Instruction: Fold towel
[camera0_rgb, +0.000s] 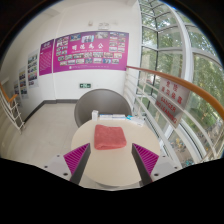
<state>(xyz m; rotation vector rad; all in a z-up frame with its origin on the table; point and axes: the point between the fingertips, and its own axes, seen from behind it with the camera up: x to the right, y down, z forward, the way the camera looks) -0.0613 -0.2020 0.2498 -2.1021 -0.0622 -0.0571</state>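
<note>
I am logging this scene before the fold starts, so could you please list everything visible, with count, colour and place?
towel: one, red-pink, already folded into a rectangle, lying on the table just ahead of the fingers.
table: one, round, cream-white, under the towel.
chair: one, grey, beyond the table.
posters: a row, mainly magenta, on the far wall.
handrail: one, orange-brown, along the windows to the right.
windows: several panes, green foliage outside.
gripper: one, fingers with magenta pads, open, set apart over the table, holding nothing.
</note>
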